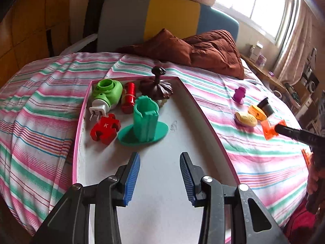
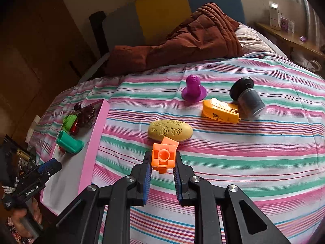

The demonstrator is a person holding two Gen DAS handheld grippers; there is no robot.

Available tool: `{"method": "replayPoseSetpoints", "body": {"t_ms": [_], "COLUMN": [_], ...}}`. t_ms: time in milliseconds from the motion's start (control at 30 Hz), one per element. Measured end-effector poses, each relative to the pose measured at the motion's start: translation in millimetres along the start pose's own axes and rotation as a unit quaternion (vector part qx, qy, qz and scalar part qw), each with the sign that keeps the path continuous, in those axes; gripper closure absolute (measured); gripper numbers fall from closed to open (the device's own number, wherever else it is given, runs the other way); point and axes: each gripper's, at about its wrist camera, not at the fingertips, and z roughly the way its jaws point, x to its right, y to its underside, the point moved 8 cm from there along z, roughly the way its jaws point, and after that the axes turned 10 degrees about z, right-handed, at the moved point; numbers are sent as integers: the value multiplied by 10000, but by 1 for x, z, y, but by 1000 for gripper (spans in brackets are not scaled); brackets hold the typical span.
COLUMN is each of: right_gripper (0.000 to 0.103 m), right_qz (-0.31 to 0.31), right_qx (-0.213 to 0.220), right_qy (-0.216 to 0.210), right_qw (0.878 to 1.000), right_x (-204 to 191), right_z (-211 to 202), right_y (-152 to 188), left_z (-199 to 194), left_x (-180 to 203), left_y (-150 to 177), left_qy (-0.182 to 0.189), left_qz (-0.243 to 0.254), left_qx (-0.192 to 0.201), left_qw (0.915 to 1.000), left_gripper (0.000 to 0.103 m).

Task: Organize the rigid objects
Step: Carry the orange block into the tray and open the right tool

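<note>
My right gripper (image 2: 162,161) is shut on an orange plastic block (image 2: 163,157), just above the striped bedspread; the block also shows in the left wrist view (image 1: 268,129). My left gripper (image 1: 160,162) is open and empty over the pink-rimmed white tray (image 1: 203,105). In the tray lie a teal holder (image 1: 145,120), a red puzzle piece (image 1: 104,129), a green plug-in device (image 1: 106,93), a red cylinder (image 1: 129,97) and a brown ornament (image 1: 157,85). On the bed lie a yellow oval (image 2: 170,130), an orange case (image 2: 220,111), a purple cap (image 2: 194,89) and a grey jar (image 2: 248,99).
A brown quilt (image 2: 193,38) is piled at the head of the bed before a grey, yellow and blue headboard (image 1: 172,14). A wooden shelf with small items (image 2: 288,34) runs along the window side. The tray's pink wall (image 2: 95,140) stands left of my right gripper.
</note>
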Motion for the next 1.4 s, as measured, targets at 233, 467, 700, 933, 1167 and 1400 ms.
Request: {"method": "replayPoseSetpoints", "body": {"t_ms": [233, 467, 700, 933, 1167, 1400], "right_gripper": [83, 83, 83, 83, 78, 70], "right_qz": [-203, -718, -1025, -1115, -1177, -1012], "right_qx": [-158, -334, -580, -758, -733, -718], "right_qy": [-319, -617, -612, -419, -360, -506], "right_qw": [9992, 9950, 9912, 9900, 9897, 9910], "right_x": [-51, -126, -173, -186, -189, -184], "right_z": [9, 29, 70, 104, 113, 99], "right_y": [1, 5, 10, 9, 8, 11], "left_z": [-2, -1, -4, -6, -6, -5], "left_x": [1, -7, -12, -15, -17, -14], "left_y": [4, 12, 16, 13, 13, 15], "left_qy": [4, -72, -12, 29, 4, -17], "left_qz": [118, 53, -42, -162, -200, -156], "left_qx": [-82, -209, -194, -151, -155, -153], "left_qw": [9999, 9997, 9998, 9998, 9997, 9998], "left_gripper": [62, 62, 62, 62, 62, 62]}}
